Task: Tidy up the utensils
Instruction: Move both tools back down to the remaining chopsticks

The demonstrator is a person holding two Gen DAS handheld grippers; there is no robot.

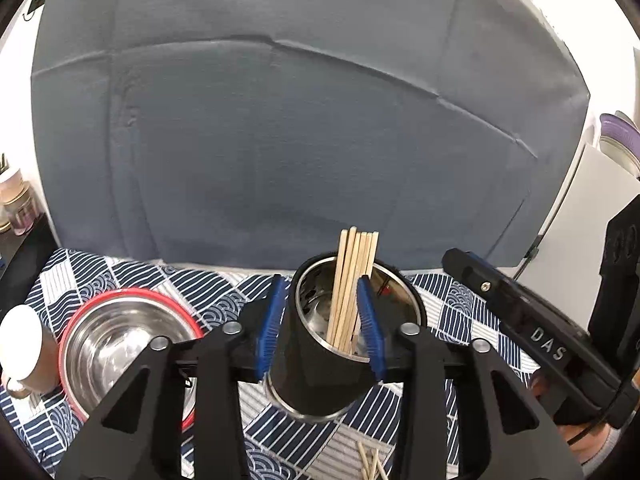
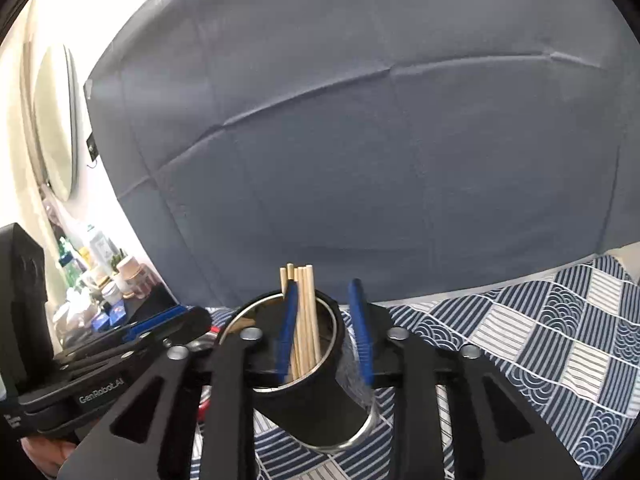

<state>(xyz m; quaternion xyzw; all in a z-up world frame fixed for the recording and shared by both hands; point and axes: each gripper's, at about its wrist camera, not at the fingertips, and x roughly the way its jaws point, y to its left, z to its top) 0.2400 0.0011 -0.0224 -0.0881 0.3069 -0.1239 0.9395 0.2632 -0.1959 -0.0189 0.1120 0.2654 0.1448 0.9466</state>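
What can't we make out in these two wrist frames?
- Bottom of the black cup, both views: chopsticks and the wall hide it.
- Loose sticks, left wrist view: cut off by the bottom edge.
- Red-rimmed bowl: near side behind the left gripper frame.
- Shelf jars, right wrist view: too small.

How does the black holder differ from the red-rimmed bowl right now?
The holder is tall and narrow with a black outside; the bowl is wide, low and red-rimmed. The holder has chopsticks standing in it; the bowl shows none. Both are shiny steel inside and sit on the patterned cloth.
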